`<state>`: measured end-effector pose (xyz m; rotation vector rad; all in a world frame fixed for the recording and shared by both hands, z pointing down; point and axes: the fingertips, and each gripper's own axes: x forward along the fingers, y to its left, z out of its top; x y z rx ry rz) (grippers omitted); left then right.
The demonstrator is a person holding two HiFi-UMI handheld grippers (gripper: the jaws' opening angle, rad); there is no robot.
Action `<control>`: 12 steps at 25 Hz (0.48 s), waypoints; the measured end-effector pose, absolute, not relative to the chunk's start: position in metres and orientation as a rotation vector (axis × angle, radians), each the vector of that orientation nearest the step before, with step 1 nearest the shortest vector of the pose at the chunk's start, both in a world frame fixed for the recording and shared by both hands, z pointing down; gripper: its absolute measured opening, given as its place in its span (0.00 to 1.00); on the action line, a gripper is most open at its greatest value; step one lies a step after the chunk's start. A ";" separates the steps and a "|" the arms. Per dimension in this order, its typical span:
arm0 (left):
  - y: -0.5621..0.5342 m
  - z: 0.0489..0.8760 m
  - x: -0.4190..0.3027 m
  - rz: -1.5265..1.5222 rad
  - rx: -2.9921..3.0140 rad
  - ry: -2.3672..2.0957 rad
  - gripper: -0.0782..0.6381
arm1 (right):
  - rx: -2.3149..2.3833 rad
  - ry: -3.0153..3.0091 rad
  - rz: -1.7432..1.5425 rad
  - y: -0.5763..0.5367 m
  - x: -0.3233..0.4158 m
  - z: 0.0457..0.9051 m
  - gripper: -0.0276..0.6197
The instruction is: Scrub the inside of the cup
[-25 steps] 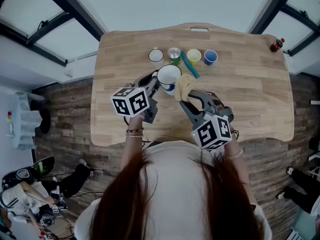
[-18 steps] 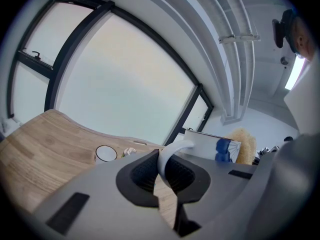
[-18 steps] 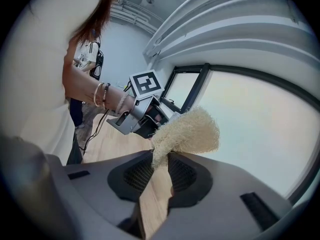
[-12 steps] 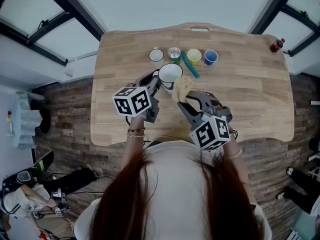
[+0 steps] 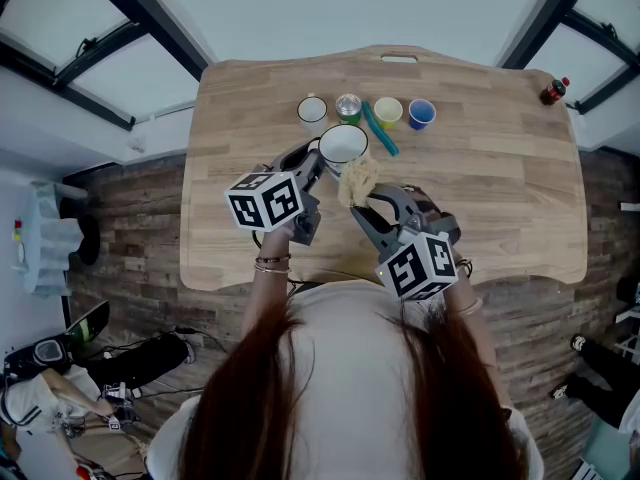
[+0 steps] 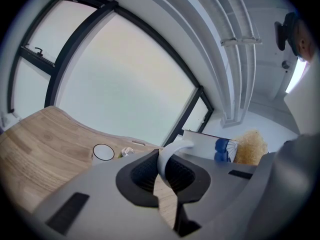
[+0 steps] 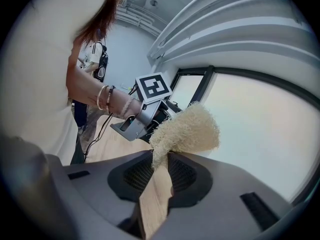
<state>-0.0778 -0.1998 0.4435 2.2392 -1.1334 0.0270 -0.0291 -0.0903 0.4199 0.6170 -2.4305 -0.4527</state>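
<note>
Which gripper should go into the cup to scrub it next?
Right. The right gripper grips the loofah scrubber beside the mug; the left gripper only holds the mug's handle.

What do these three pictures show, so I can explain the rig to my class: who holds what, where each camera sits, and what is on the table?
There is no robot here: a person holds a two-jaw hand tool, a gripper, in each hand. The marker cubes are part of those tools. The head view comes from a camera on the person's head, looking down; the other two cameras ride on the grippers and look along their jaws. The left gripper is shut on the handle of a white cup. The right gripper is shut on a pale fibrous scrubber, which sits close to the cup's rim, outside it. Further back on the wooden table are a small white cup, a clear container, a teal stick, a yellow cup and a blue cup.
</note>
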 end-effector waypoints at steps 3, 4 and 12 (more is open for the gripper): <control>-0.199 0.442 -0.078 0.021 2.243 -1.130 0.15 | 0.617 -2.430 -0.454 -0.090 -0.030 0.420 0.19; -0.199 0.442 -0.078 0.019 2.244 -1.129 0.15 | 0.614 -2.430 -0.456 -0.089 -0.030 0.420 0.19; -0.200 0.438 -0.071 -0.004 2.253 -1.101 0.15 | 0.588 -2.436 -0.467 -0.088 -0.037 0.420 0.19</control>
